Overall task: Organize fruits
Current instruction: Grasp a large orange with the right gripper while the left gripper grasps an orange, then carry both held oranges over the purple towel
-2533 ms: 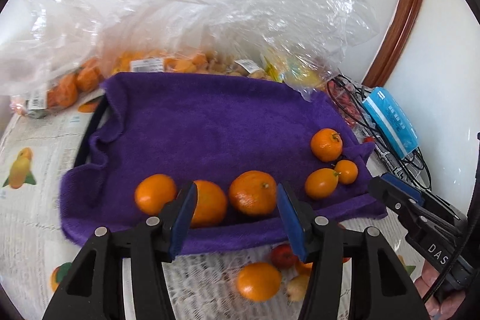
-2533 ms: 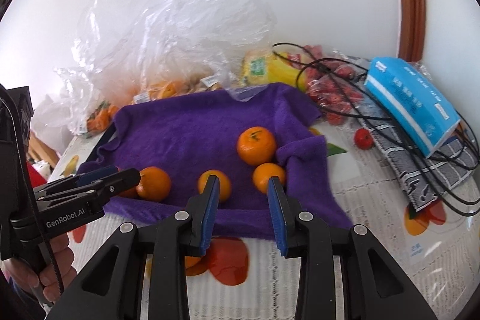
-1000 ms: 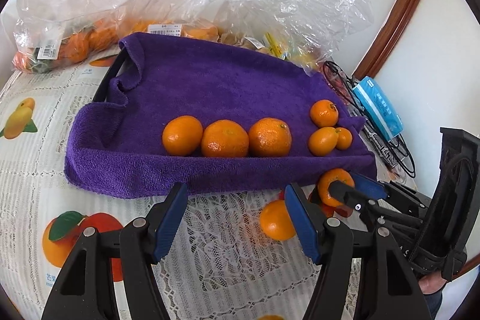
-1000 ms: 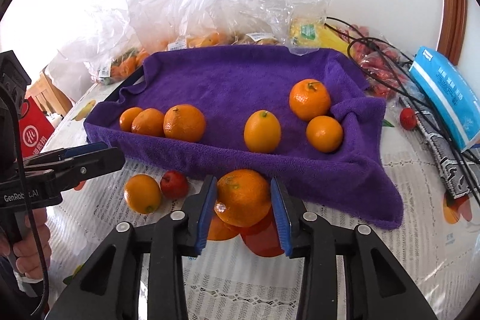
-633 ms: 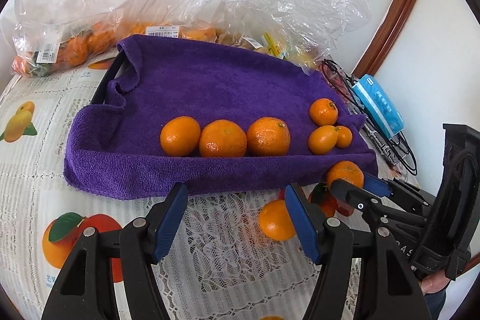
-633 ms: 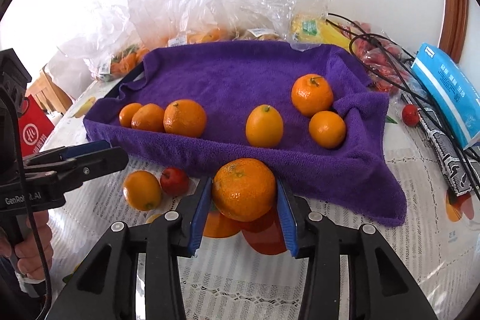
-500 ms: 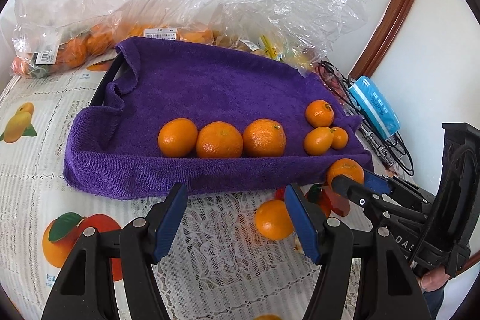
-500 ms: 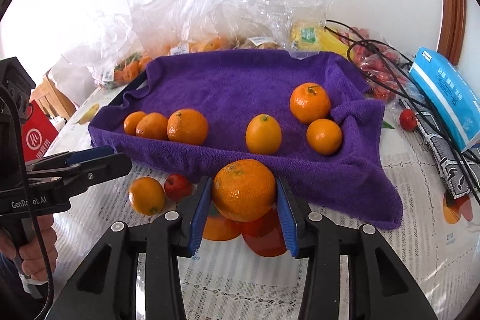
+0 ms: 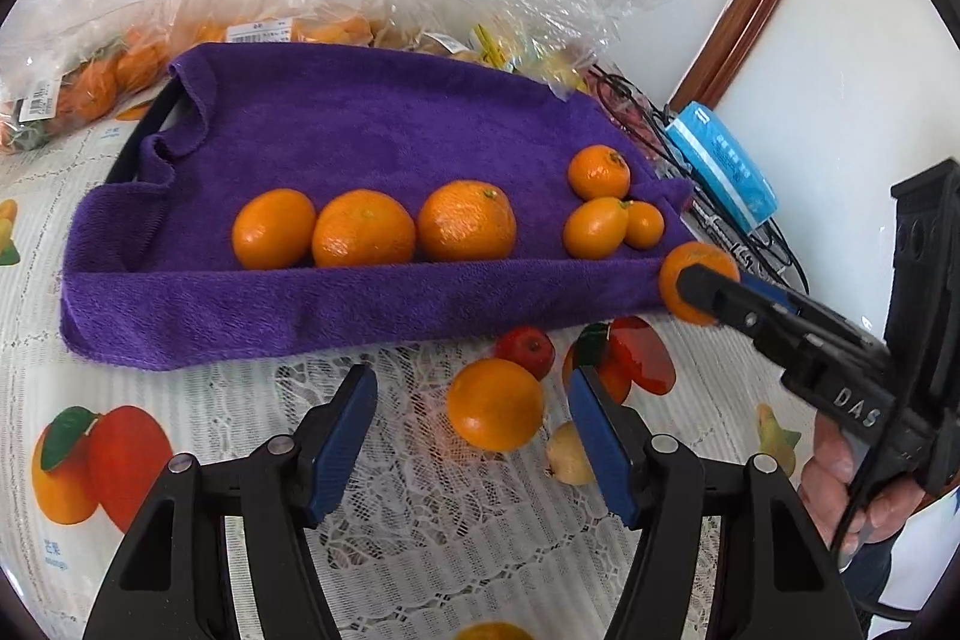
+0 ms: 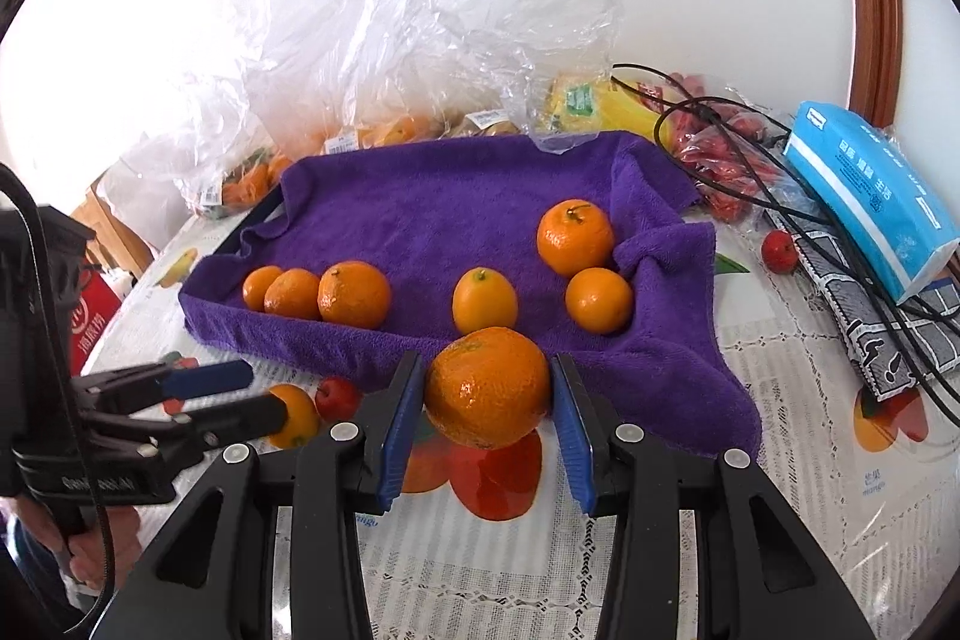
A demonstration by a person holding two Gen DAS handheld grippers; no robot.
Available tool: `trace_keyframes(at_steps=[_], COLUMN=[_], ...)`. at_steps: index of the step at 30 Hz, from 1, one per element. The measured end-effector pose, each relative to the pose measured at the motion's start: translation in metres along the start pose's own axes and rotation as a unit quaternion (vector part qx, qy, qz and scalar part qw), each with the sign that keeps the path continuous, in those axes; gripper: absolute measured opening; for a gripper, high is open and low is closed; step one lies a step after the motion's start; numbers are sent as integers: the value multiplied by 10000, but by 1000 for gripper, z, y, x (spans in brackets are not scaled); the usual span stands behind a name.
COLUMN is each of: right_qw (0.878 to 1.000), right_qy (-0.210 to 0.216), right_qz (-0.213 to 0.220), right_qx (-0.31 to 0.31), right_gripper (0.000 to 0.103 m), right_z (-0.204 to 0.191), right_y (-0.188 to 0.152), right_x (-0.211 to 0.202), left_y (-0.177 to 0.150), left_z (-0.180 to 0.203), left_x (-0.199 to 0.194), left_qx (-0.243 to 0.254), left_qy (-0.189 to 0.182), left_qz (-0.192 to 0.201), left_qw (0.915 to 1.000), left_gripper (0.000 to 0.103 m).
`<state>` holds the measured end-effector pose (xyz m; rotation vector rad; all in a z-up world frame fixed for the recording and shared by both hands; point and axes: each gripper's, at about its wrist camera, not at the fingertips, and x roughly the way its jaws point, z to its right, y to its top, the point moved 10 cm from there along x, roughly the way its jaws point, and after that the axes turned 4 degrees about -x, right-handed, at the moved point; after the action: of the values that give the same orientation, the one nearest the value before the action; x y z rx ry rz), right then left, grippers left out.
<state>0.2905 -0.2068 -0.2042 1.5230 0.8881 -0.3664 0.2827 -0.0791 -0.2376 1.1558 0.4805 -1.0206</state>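
Orange [image 10: 487,388], now lifted clear of the tablecloth [image 10: 780,490] in the right gripper [image 10: 486,421], nears the towel's [image 10: 420,214] front edge; left gripper [image 9: 471,436] is closing, empty.

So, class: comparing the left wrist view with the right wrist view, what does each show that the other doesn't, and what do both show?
Only the left wrist view: a small pale fruit on the tablecloth.
Only the right wrist view: a yellow packet behind the purple towel.
Both: the right gripper clamping an orange, six oranges on the towel, and the left gripper closing around a loose orange.
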Motion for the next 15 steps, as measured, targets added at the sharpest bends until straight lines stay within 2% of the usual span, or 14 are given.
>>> trace_keyframes(at_steps=[6,10,15], right_qw=[9999,9999,9999], right_qy=[79,63,93], right_qz=[45,-11,-21], right_qx=[138,108,72], right_gripper=[42,42,42], right_z=[3,1,-4], right_y=[2,0,-2], right_x=[-1,2,3], left_y=[-3,-4,-2], left_z=[5,8,8], left_x=[8,10,7], left_qx=[87,294,322], left_qy=[88,241,241], left_qz=[-42,-50,19], left_qw=[9999,9993,9992], left_gripper=[50,34,34])
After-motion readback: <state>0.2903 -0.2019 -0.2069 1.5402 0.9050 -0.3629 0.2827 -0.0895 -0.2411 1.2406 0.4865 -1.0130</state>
